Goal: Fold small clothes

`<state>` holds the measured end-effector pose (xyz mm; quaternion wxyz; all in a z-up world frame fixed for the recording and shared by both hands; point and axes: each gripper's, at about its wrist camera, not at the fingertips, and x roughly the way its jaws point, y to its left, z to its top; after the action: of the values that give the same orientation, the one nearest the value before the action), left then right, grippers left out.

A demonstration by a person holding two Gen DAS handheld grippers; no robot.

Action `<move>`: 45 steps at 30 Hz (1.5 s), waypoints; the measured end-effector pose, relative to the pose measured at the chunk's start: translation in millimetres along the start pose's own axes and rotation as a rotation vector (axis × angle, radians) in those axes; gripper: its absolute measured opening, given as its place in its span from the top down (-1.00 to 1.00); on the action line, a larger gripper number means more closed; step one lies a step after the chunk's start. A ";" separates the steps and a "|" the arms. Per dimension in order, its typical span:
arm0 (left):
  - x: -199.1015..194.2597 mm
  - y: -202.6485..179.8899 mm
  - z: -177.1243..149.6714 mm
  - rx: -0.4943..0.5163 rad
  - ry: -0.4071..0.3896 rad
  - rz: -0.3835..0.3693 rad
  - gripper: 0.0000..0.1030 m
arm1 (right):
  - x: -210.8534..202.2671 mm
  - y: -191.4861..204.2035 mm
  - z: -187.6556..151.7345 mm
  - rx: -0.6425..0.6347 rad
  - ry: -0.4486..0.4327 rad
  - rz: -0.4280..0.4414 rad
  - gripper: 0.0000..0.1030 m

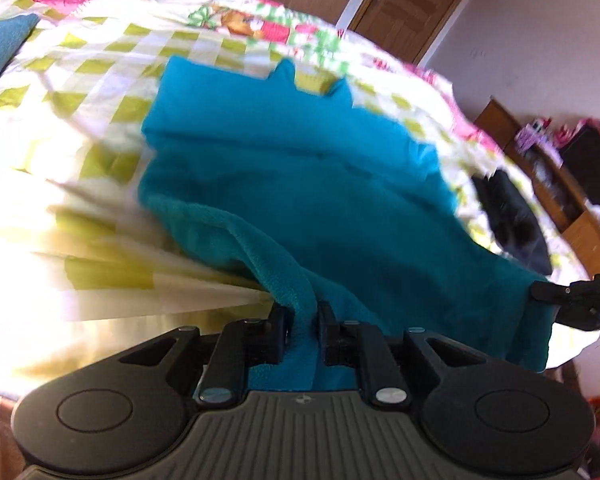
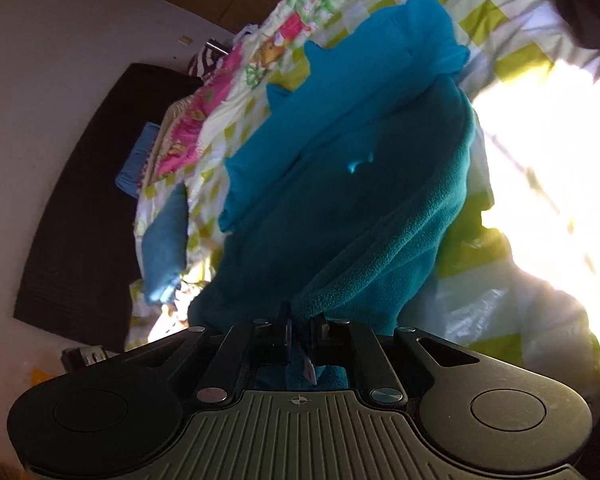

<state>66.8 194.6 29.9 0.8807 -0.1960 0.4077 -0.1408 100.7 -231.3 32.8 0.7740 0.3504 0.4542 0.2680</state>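
Clamped between the two black fingers of the left gripper (image 1: 303,320) is a bunched edge of a teal fleece garment (image 1: 300,168) — the cloth runs up through the narrow gap and back down toward the camera. From that pinch the fleece stretches away over a bed (image 1: 100,80) covered in a green-and-white checked quilt with pink flowered patches, its far part lying flat on the quilt toward the bed's far edge. At the near right edge of the bed the right gripper (image 1: 540,292) pinches another corner of the same garment, lifted off the quilt. In the right wrist view its fingers (image 2: 286,332) stand almost together with a fold of fleece and a small tag caught between them. A second teal piece (image 2: 164,240) lies apart on the quilt, near the bed's left edge — blurred, so I cannot tell what it is.
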 end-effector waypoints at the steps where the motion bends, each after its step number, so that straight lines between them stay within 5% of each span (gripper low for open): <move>1: -2.8 1.1 17.1 -0.029 -0.042 -0.035 0.45 | 0.3 11.1 13.9 -0.006 -0.040 0.045 0.82; 5: -2.8 21.6 94.5 -0.153 -0.199 -0.130 0.45 | 23.2 43.4 88.2 -0.047 -0.192 0.150 0.83; 9: 4.0 28.1 118.0 -0.112 -0.203 -0.052 0.44 | 60.3 44.5 122.3 -0.022 -0.205 0.180 0.83; 17: 1.1 26.6 21.6 -0.193 0.007 -0.038 0.44 | 55.9 15.8 61.6 0.020 -0.104 0.116 0.83; 27: -6.3 8.0 -29.6 -0.151 0.007 0.002 0.44 | 4.1 3.2 2.2 0.052 -0.131 0.072 0.83; 29: 1.5 8.2 -26.2 -0.173 0.035 -0.042 0.45 | 1.1 3.2 2.7 0.046 -0.136 0.054 0.83; 34: -1.5 -2.3 24.4 -0.214 -0.071 -0.345 0.45 | -3.9 8.9 24.4 0.053 -0.161 0.102 0.83; 38: 16.1 19.5 110.6 -0.291 -0.274 -0.491 0.43 | 24.6 17.5 84.3 0.083 -0.233 0.159 0.83; 41: 63.2 59.0 169.4 -0.414 -0.390 -0.416 0.33 | 74.2 3.6 155.0 0.200 -0.378 0.156 0.75; 43: 99.0 86.7 191.5 -0.516 -0.382 -0.277 0.31 | 106.6 -11.8 189.0 0.274 -0.466 0.042 0.72; 45: 124.2 107.2 196.8 -0.578 -0.331 -0.212 0.21 | 130.6 -25.7 205.4 0.312 -0.440 -0.008 0.66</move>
<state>306.5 284.0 14.5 0.8234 -0.4988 0.2596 -0.0767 344.2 -212.6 15.5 0.7917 0.5134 0.3124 0.1091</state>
